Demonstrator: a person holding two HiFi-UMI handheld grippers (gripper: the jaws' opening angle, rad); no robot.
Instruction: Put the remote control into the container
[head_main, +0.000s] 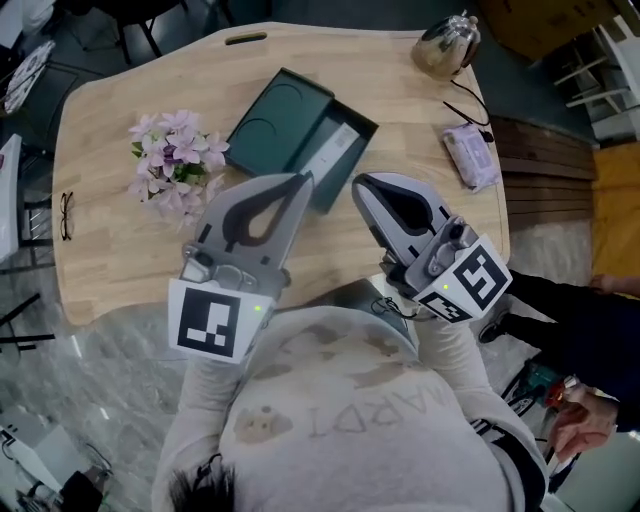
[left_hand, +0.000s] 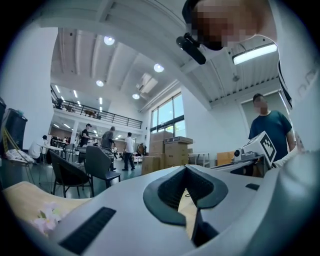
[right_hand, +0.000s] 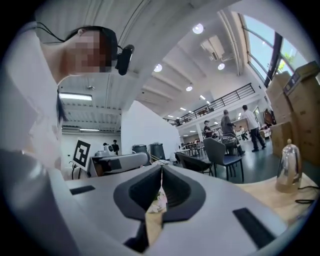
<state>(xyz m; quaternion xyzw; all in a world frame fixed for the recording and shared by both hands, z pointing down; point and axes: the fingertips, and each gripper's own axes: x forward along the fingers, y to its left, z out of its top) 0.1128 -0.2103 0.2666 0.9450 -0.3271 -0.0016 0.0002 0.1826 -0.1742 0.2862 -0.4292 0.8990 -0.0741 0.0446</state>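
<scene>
Head view: the left gripper (head_main: 304, 180) and right gripper (head_main: 361, 186) are both held above the near edge of the wooden worktop (head_main: 110, 260), side by side and apart from each other. Neither touches anything on it.

Fingers: each gripper view shows its own pair pressed together at the tips, with nothing pinched between them.

The remote control (head_main: 336, 151), pale and long, lies inside the dark green container (head_main: 268, 124), in its right-hand compartment. The container sits mid-worktop, beyond both grippers.

Also on the worktop, head view only: spectacles (head_main: 66, 215) at the left edge and a wrapped packet (head_main: 470, 155) at the right, with a black cable (head_main: 468, 105) just beyond it.

The pink flowers (head_main: 175, 162) stand left of the container; the left gripper view catches them low at its left. The silver kettle (head_main: 447, 44) stands at the far right corner; the right gripper view alone of the two shows it.

The gripper views look outward, not at the container: they show a high hall with chairs (left_hand: 102, 165), stacked cardboard boxes (left_hand: 172, 152) and people standing, none of which appears in the head view
</scene>
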